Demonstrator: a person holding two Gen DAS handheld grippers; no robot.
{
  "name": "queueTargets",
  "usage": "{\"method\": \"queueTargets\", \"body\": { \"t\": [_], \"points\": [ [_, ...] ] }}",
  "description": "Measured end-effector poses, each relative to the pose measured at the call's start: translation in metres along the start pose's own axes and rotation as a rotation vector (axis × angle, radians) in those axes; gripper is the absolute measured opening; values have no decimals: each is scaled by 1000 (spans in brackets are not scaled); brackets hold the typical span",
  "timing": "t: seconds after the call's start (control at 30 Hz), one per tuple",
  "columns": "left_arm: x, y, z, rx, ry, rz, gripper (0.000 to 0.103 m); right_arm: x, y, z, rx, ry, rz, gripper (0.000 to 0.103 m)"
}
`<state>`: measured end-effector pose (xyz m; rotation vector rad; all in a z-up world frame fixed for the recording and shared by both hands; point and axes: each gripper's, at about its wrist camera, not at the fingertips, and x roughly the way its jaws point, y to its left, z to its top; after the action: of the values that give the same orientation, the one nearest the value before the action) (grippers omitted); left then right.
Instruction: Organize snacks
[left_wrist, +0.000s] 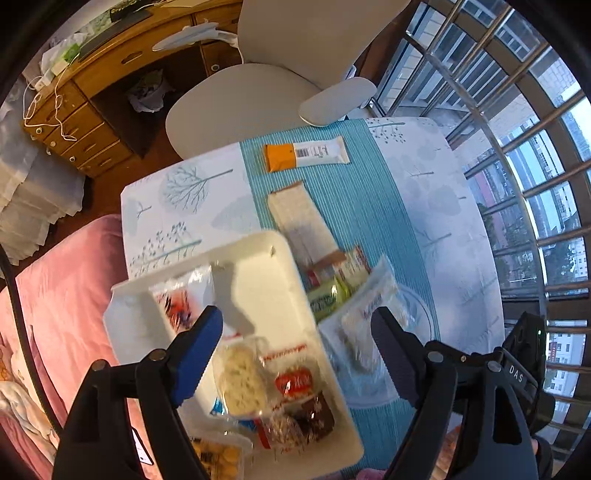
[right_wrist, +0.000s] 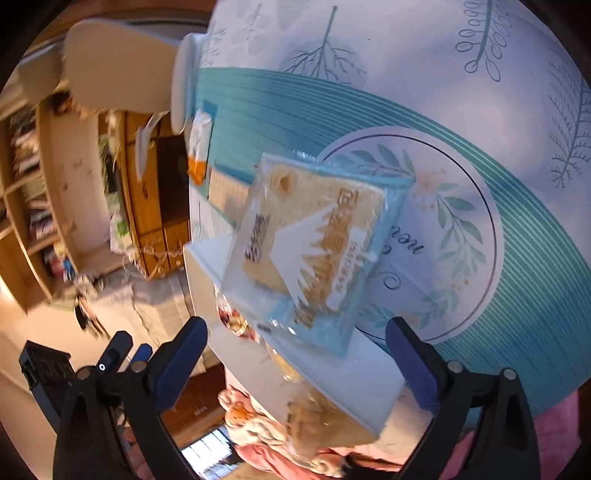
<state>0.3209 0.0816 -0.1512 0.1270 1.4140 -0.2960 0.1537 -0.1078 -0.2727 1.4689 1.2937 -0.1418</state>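
Blue-edged cracker packet (right_wrist: 310, 251) lies ahead of right claw (right_wrist: 299, 358), jaws spread, empty.

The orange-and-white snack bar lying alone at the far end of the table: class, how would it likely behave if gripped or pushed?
The orange-and-white snack bar lies flat, so rolling seems unlikely. Its thin wrapper looks glossy, perhaps slippery on the striped cloth. Its slim shape suggests it is light.
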Motion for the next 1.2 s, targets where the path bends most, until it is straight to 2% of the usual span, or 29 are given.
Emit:
{"method": "queueTargets", "body": {
  "t": [0.17, 0.37, 0.6, 0.8, 1.07, 1.2],
  "points": [
    [23, -4, 34, -27, 28, 6, 82, 12, -1, 15, 129, -9, -89, 102],
    [57, -4, 67, -104, 93, -49, 82, 26, 1, 30, 213, -28, -67, 102],
    [104, -5, 94, -172, 172, -19, 82, 45, 8, 39, 262, -17, -125, 103],
    [138, 1, 105, -217, 226, -8, 82, 64, 11, 43, 281, 1, -217, 103],
    [178, 5, 110, -272, 284, -19, 82, 84, 8, 49, 290, 35, -270, 103],
    [191, 3, 114, -277, 298, -13, 82, 96, 6, 52, 303, 64, -267, 103]
  ]
}}
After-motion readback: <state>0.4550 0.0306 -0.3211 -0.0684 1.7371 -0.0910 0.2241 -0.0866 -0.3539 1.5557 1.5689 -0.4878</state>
